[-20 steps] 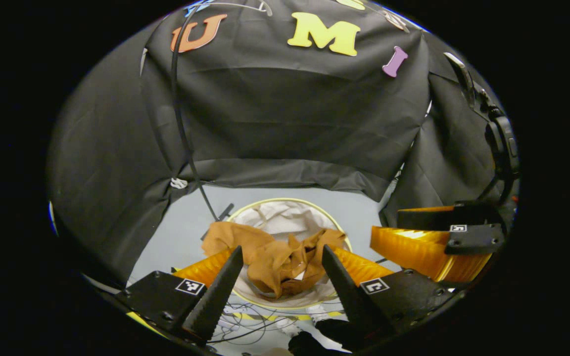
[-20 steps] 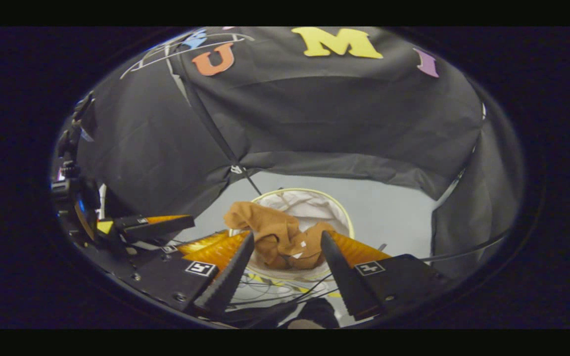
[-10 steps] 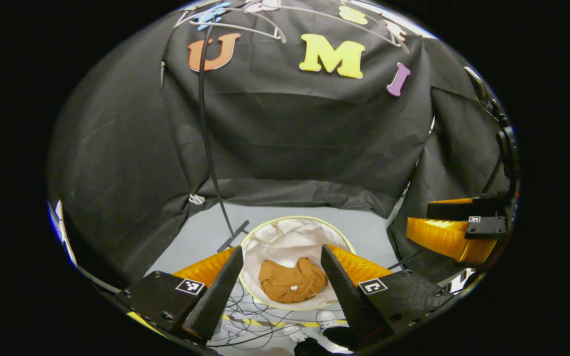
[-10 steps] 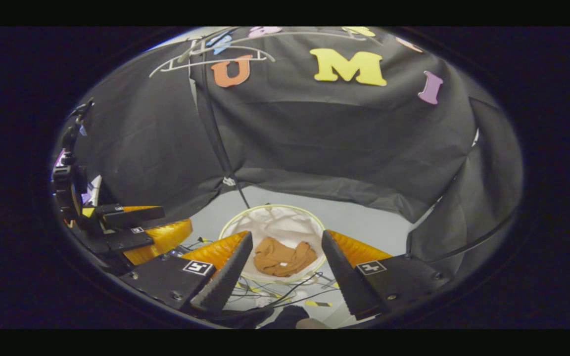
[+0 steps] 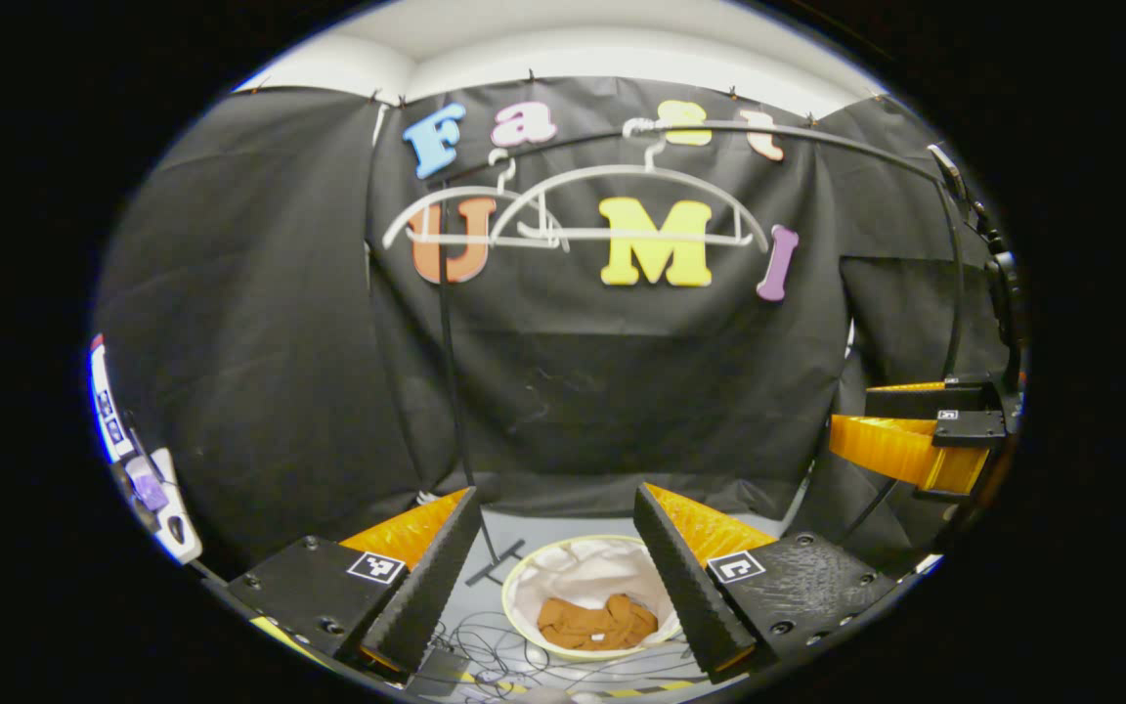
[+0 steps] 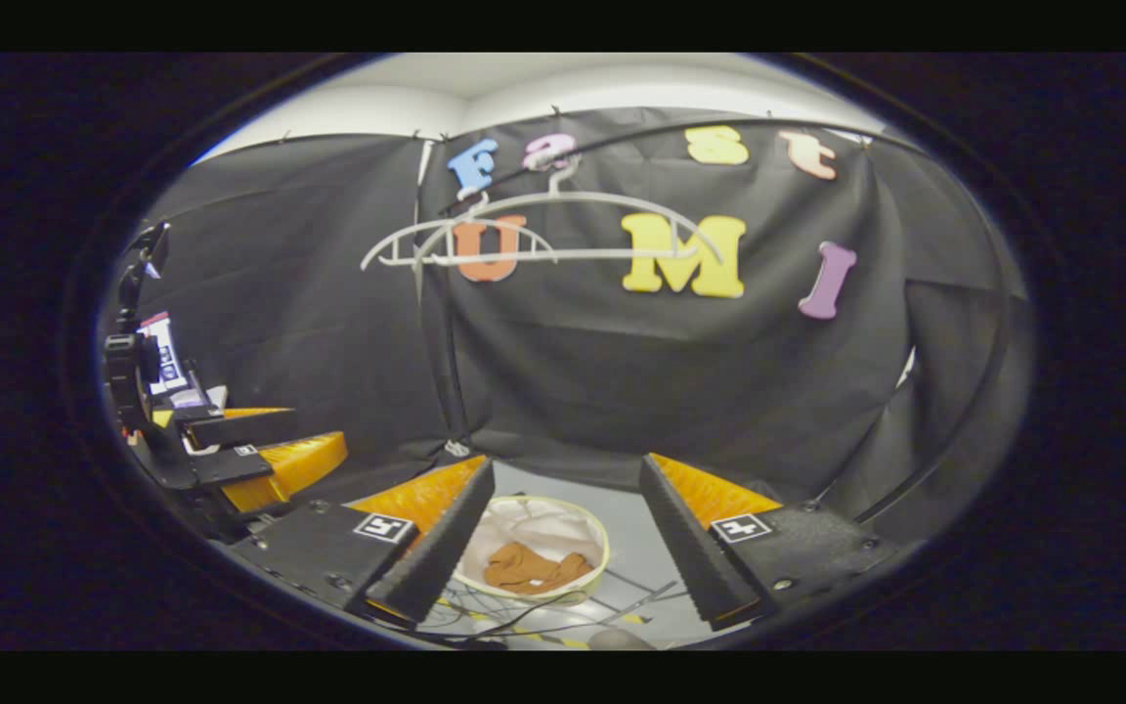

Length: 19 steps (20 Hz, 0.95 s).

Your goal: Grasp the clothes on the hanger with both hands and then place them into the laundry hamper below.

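Both pairs of jaws stand wide apart with nothing between them. In the left gripper view the left gripper is held up well above the floor, its two fingers framing the laundry hamper far below; the right gripper shows at the right edge of that view, off to the side and apart from the first, and its jaws there look parted too. In the right gripper view the right gripper likewise hangs high over the hamper, and the left gripper appears at the left edge, near a dark handle that carries it. The hamper is round, with a pale yellow rim and a white cloth lining, and it stands on the grey floor close to the foot of the black cloth wall. The clothes, a crumpled brown garment, lie at the bottom of the hamper, toward its near side, touched by neither gripper; the same brown heap sits inside the lining in the right gripper view. Two white hangers hang bare from a dark rail high in front of the wall, one overlapping the other. A thin black pole runs down from the rail to a foot on the floor just beside the hamper. Loose dark cables lie tangled on the floor at the near edge of the hamper.
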{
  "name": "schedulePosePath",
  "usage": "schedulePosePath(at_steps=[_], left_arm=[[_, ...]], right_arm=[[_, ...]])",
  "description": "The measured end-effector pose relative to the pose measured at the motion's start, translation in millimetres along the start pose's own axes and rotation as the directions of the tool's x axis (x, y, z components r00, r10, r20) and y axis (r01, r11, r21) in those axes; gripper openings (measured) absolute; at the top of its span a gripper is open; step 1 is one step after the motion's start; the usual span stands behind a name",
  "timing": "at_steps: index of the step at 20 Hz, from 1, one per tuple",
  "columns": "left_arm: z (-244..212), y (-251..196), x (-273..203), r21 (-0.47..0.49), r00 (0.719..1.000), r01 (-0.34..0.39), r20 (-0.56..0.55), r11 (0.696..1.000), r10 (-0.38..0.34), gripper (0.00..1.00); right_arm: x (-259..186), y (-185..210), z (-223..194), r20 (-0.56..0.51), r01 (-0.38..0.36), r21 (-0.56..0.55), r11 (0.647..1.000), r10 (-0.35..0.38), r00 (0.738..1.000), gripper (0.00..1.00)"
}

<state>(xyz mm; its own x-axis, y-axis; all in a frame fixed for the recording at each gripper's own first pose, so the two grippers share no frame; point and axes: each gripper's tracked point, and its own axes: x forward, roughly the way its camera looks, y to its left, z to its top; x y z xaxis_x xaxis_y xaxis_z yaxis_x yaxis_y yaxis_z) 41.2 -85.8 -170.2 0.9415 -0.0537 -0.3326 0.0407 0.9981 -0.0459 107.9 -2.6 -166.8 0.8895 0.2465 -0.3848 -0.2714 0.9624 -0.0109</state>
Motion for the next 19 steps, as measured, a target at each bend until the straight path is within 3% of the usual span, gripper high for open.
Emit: schedulePosePath(at_steps=[2,9,13,18,19], left_arm=[[32.7,-7.9,-37.5,0.000,0.997,-0.038,0.072,0.999,0.038,0.92],[99.7,-15.9,-153.7,-0.022,0.957,-0.176,0.229,0.984,0.176,0.98],[110.2,0.8,-205.0,-0.039,0.939,-0.239,0.244,0.970,0.241,0.99],[116.4,30.4,-232.0,-0.056,0.924,-0.251,0.283,0.966,0.256,1.00],[113.1,36.2,-235.7,-0.059,0.927,-0.248,0.276,0.967,0.255,0.92]], right_arm=[[-38.7,-2.2,17.4,0.061,-0.027,0.006,1.000,0.027,0.998,1.00],[-135.3,-15.4,57.3,0.237,-0.102,0.077,0.992,0.081,0.968,1.00],[-169.4,-5.6,74.4,0.297,-0.122,0.104,0.987,0.086,0.951,1.00],[-195.1,9.9,86.4,0.344,-0.092,0.088,0.992,0.056,0.937,0.96],[-195.7,16.4,85.9,0.348,-0.091,0.078,0.993,0.058,0.936,0.98]])
